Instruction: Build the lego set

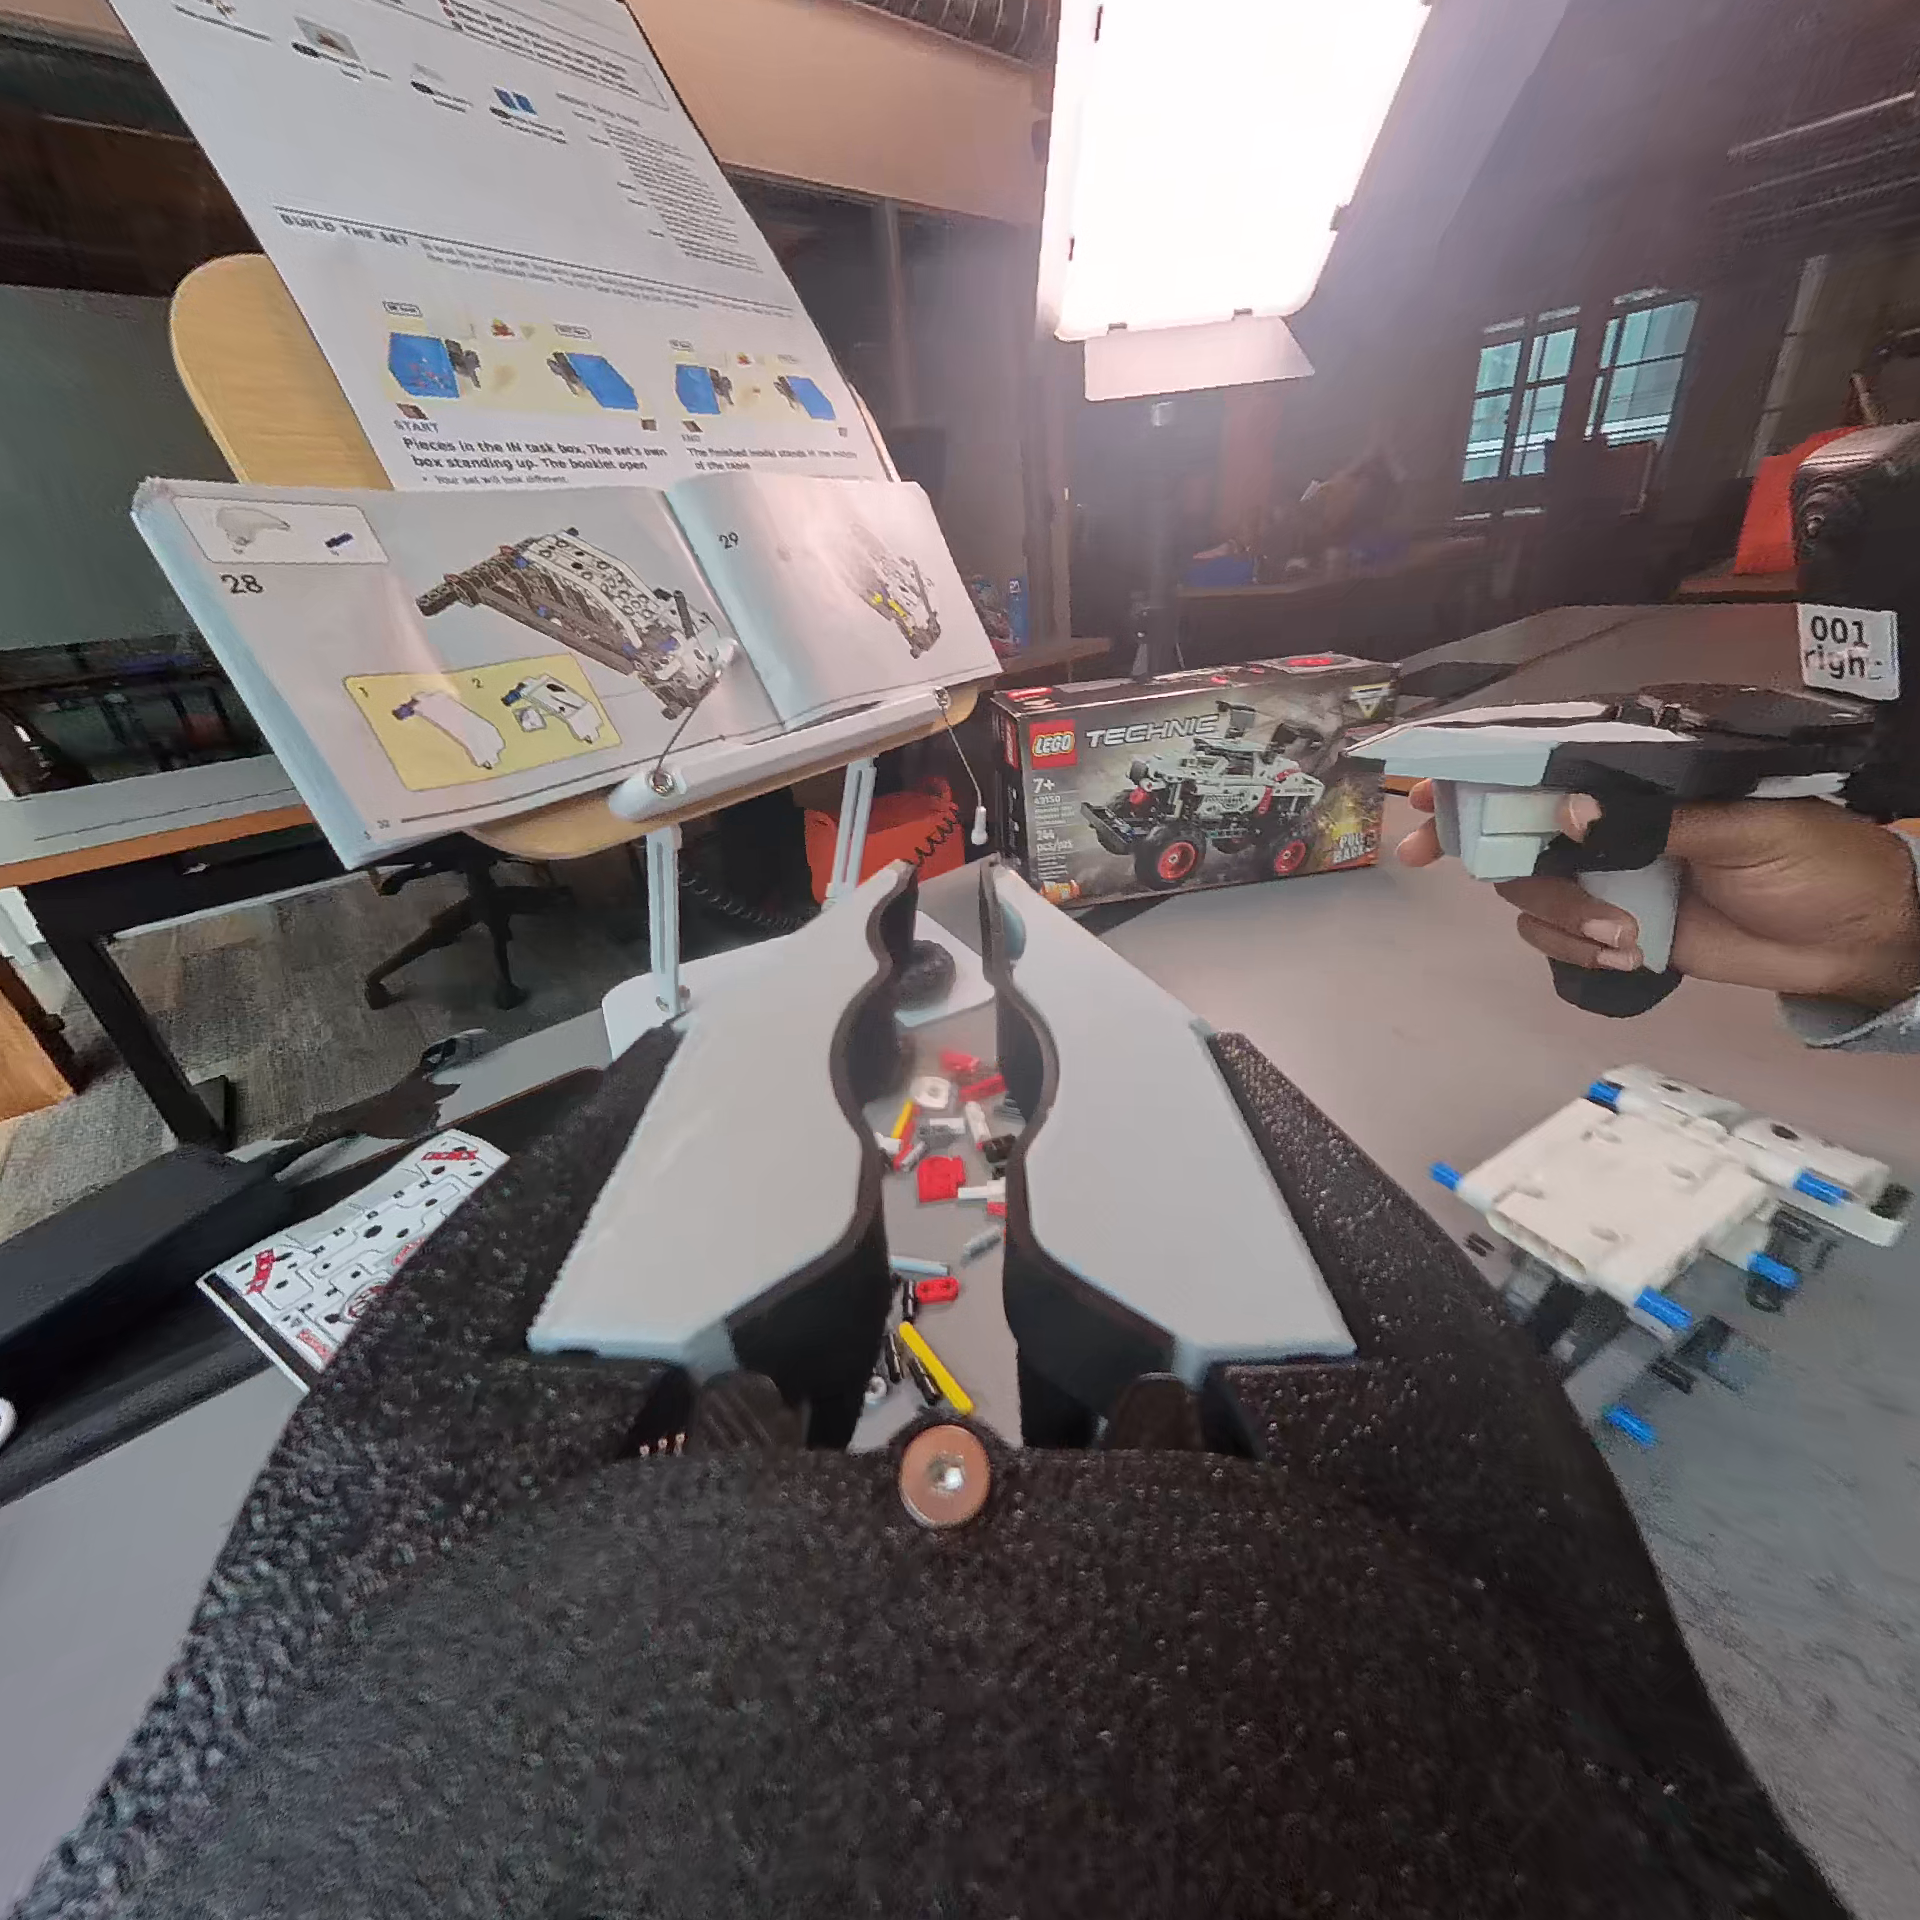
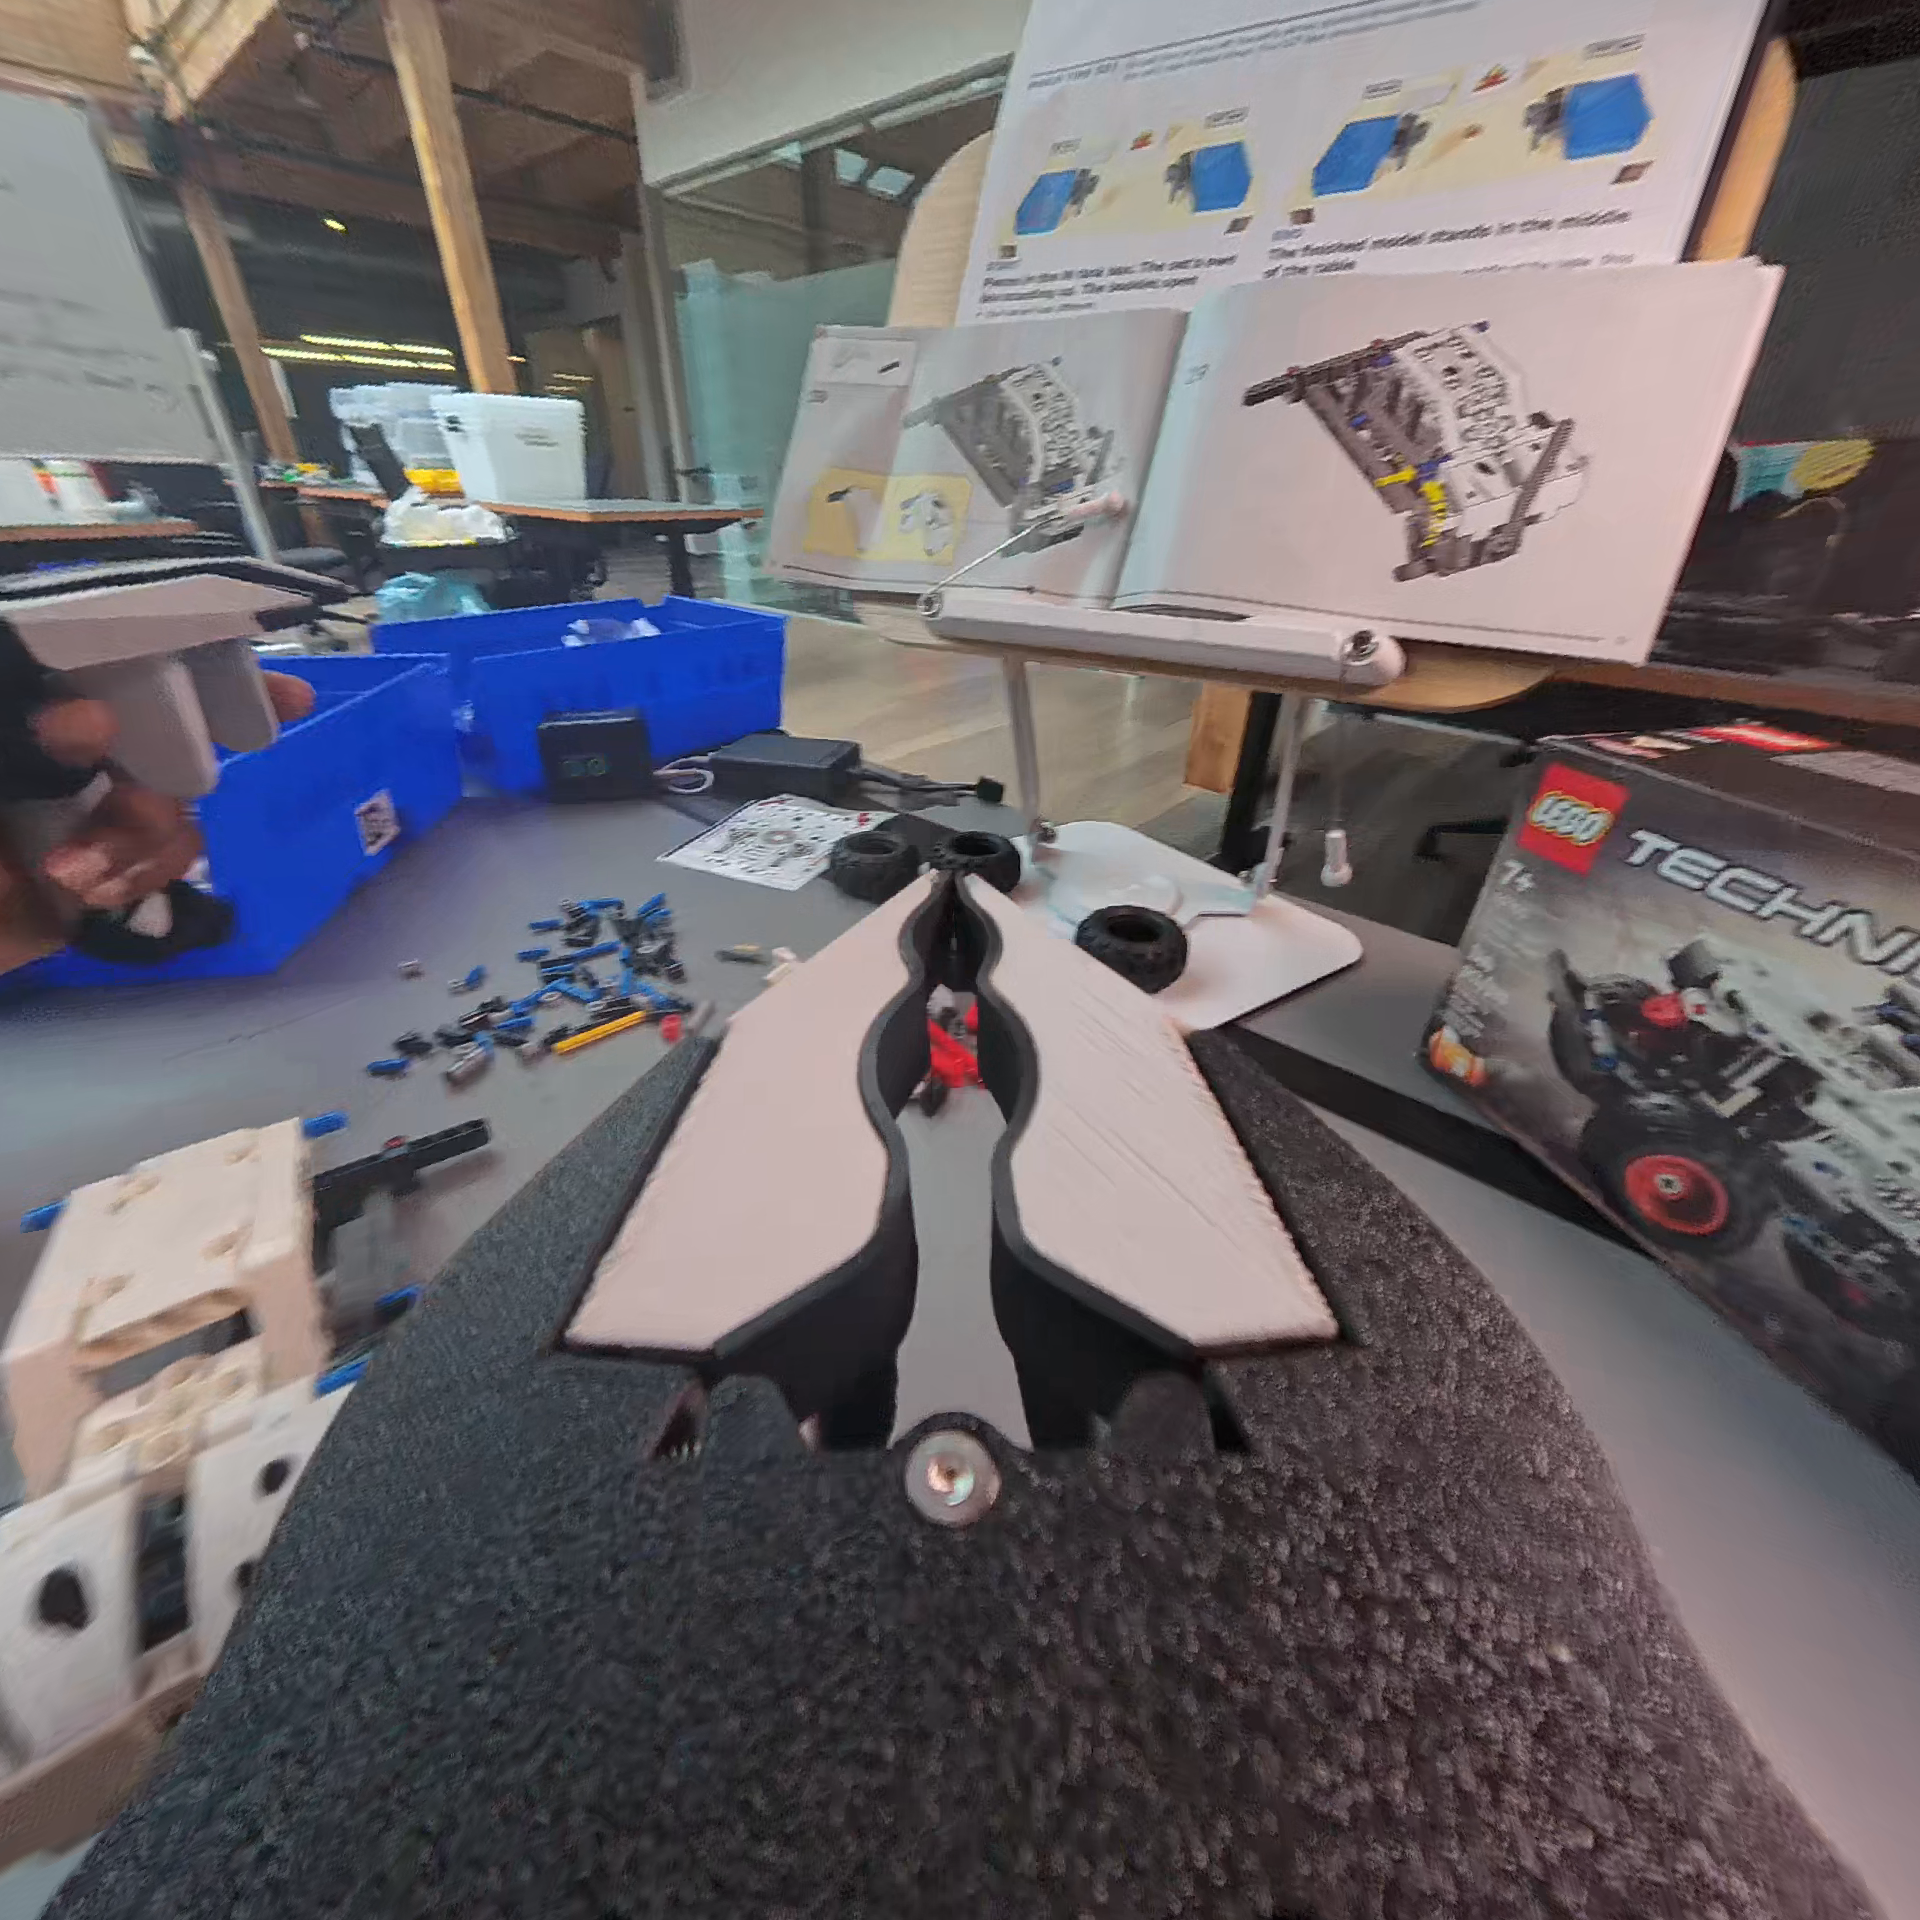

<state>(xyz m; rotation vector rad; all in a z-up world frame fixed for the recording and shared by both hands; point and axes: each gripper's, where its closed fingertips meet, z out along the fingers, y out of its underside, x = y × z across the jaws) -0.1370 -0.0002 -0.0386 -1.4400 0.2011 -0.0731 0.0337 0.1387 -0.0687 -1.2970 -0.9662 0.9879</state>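
Grey table [image 1: 1299, 997] fills the left wrist view: your left gripper [image 1: 948, 883], jaws narrow and empty, hovers over the loose parts [image 1: 945, 1143], which lie straight ahead between its fingers; the white model [image 1: 1621, 1195] sits right of them. From the right wrist view, your right gripper [image 2: 951, 883] looks nearly closed, empty; the model [image 2: 156, 1351] sits left of the parts [image 2: 561, 997]. Your left seems nearer the parts.

Open-plan workshop office, rows of desks [image 2: 623, 511], timber beams [image 2: 447, 187], studio light panel [image 1: 1226, 156]
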